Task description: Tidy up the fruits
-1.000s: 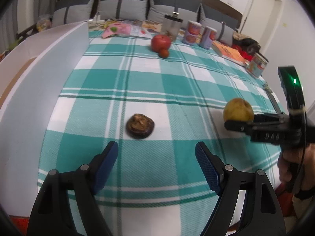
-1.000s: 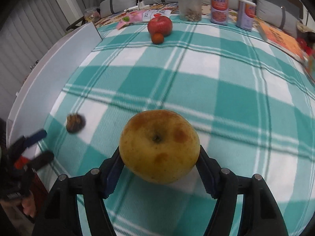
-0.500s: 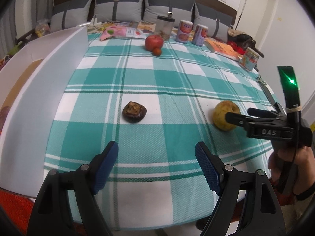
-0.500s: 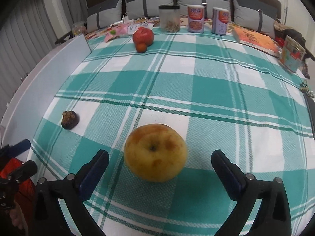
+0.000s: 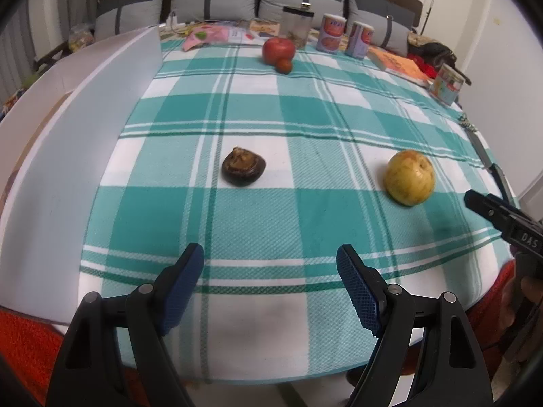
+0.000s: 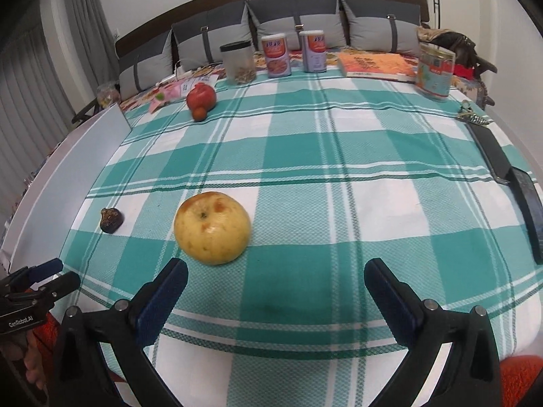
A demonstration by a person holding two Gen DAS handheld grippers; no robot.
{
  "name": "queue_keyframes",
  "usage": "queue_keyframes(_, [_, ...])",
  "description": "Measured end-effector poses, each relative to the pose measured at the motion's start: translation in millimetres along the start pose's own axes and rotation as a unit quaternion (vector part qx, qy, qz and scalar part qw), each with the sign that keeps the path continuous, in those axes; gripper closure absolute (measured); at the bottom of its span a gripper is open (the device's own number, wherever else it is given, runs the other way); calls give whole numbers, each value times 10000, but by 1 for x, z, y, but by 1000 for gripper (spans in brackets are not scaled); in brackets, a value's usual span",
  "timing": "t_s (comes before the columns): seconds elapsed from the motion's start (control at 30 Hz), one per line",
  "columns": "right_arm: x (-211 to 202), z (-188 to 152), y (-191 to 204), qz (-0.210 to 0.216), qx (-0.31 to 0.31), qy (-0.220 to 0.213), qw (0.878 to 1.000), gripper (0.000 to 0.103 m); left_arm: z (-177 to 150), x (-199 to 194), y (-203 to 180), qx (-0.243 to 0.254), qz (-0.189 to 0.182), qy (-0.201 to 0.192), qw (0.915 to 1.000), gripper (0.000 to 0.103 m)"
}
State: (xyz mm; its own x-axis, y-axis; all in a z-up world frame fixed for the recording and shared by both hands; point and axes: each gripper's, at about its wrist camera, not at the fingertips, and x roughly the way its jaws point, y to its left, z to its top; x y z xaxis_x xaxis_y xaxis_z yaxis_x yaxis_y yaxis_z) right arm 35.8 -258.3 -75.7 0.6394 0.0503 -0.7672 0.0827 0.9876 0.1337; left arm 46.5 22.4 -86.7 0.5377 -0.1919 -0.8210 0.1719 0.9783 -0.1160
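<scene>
Teal-and-white checked cloth covers the worktop, with grey cushions behind it and a white board standing along its left edge. At the far side stand a clear jar, two printed tins and an orange book. Four fruits are in play. The yellow apple rests free on the cloth, just ahead of the right hand-held gripper and off toward its left finger. That gripper's jaws have just been opening and now stand spread wide with nothing between them. The left hand-held gripper is also spread, empty, above the near edge of the cloth, with the dark wrinkled fruit lying ahead of it on a white square. The red apple and the small red fruit touch each other at the far end, well apart from the other two. Handling judgement: the yellow apple looks firm, fairly heavy for its kind and smooth-skinned, and brown marks suggest it bruises easily; take it across its widest girth, pads on opposite flanks, with moderate pressure, since a round body may roll when nudged. The dark fruit appears light and probably soft or brittle; close on its sides gently, low on the body. The small red fruit is likely to slip and roll; centre it between the pads before closing.
</scene>
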Motion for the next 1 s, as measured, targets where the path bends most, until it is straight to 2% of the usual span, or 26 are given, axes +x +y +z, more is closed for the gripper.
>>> queue_keyframes(0.2, [-2,-5,3,-81,-57,-115,9999,0,-5,0,5,59,169,86,9998,21])
queue_keyframes(0.5, [0,-11,11,-127,-251,-116,9995,0,-8,1,14,23,224,98,9997,21])
queue_keyframes(0.57, [2,-12,10,-133,-259,-95,9995,0,-9,3,16,-14,165,104,9998,21])
queue_keyframes(0.73, [6,-12,5,-4,-172,-35,9998,0,-9,10,26,-124,-249,140,9995,21])
queue_keyframes(0.83, [10,-13,1,45,-103,27,9999,0,0,14,29,-120,-373,117,9992,21])
queue_keyframes(1.0, [17,-10,-2,218,33,137,9997,0,41,39,20,396,-384,195,9983,23])
